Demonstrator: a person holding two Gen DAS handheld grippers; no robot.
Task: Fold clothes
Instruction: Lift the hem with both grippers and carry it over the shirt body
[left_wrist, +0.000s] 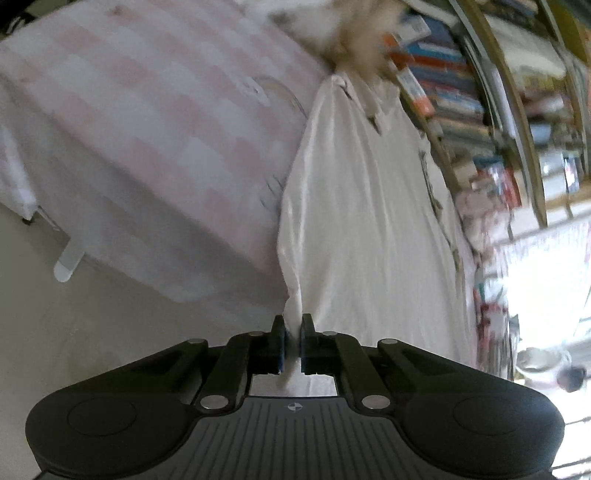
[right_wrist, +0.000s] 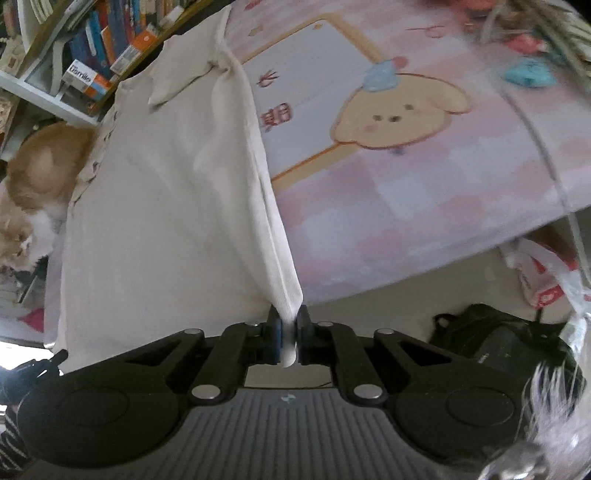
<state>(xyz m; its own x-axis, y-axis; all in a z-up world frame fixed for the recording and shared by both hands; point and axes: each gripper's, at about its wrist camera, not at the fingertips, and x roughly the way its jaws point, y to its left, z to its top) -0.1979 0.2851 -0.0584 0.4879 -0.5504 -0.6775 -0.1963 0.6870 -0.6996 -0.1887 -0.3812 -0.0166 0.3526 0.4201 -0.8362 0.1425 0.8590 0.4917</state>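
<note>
A white collared shirt (left_wrist: 369, 206) is stretched out over a bed (left_wrist: 147, 129) covered by a pink checked sheet. The shirt's hem is pinched at two corners: the left gripper (left_wrist: 292, 341) is clenched on a bunched corner of the fabric, and the right gripper (right_wrist: 289, 341) is clenched on a folded, doubled edge. From the right wrist view the shirt (right_wrist: 159, 206) appears off-white, with its collar at the far end, a long crease running along the side nearest the sheet's cartoon dog print (right_wrist: 399, 114), and smooth cloth elsewhere. A dark patterned trim is seen along one side edge. A ginger and white cat (right_wrist: 40, 184) lies just beside the shirt's far side. Bookshelves (left_wrist: 480, 92) stand beyond the bed. A black bag (right_wrist: 498, 343) rests on the floor.
</note>
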